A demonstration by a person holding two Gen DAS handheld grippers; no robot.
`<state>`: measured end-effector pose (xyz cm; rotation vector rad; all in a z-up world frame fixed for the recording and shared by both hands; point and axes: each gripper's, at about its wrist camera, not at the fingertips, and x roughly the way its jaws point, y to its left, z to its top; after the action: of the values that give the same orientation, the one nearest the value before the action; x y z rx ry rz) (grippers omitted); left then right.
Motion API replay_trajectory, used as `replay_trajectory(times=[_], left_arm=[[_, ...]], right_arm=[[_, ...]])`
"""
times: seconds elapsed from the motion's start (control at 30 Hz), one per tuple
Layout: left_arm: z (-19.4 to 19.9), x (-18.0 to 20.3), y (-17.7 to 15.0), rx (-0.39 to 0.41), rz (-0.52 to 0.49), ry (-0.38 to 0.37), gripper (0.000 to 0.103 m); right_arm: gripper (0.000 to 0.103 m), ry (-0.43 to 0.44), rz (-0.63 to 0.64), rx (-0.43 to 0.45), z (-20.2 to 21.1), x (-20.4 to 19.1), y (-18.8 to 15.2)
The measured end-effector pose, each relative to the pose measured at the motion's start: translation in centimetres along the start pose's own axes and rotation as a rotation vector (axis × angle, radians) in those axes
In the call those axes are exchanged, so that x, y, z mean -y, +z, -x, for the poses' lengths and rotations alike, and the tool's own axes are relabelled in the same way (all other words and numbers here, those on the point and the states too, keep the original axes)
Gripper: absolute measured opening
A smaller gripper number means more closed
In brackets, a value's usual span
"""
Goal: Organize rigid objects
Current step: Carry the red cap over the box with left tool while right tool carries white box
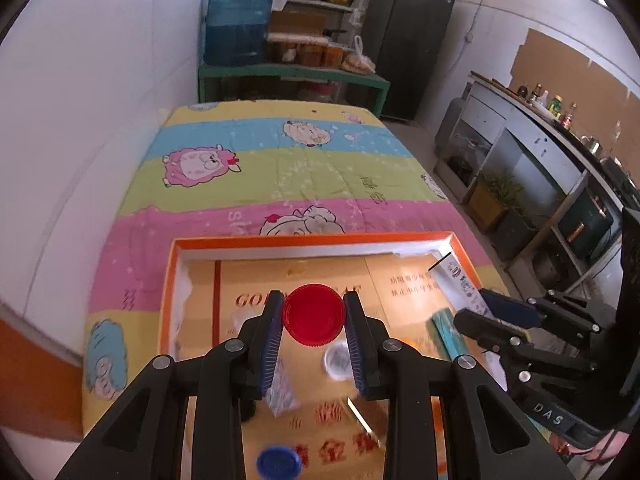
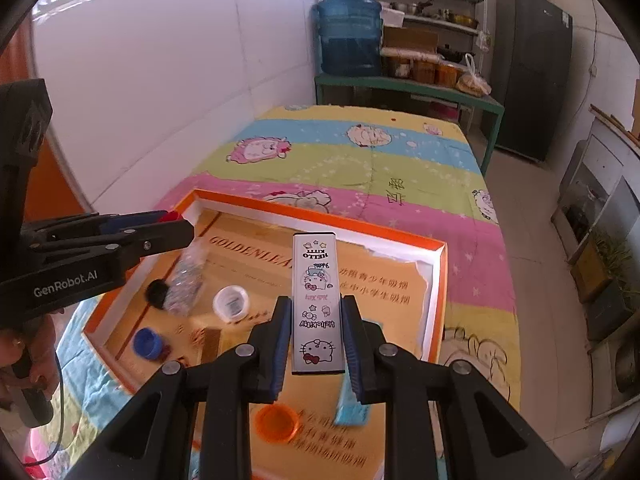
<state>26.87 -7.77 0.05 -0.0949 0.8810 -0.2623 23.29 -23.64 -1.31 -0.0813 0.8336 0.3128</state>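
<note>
Over the orange tray we hold both loads aloft: left gripper pinches the light, stiff red cap across its ribbed rim, right gripper clamps the slick flat Hello Kitty case near its lower end.

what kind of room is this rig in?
Probably a home kitchen or storeroom: a blue water jug, shelves of jars and pots, a dark fridge, and a cartoon quilt as the work surface.
</note>
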Motion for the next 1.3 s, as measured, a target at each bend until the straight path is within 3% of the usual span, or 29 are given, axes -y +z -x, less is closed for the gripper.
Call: replay_trajectory(times=[0.6,1.3], left_arm=[[-7.0,0.1,2.4,-0.107,0.053,0.035,0.031],[-9.5,0.6,2.0,-0.147,0.010,0.090,0.031]], right_arm=[[0.025,-0.009,0.033,-0.114,-6.2,1.3,2.2],[0.025,-0.008,0.044,-0.147,-7.8,1.2,2.1]])
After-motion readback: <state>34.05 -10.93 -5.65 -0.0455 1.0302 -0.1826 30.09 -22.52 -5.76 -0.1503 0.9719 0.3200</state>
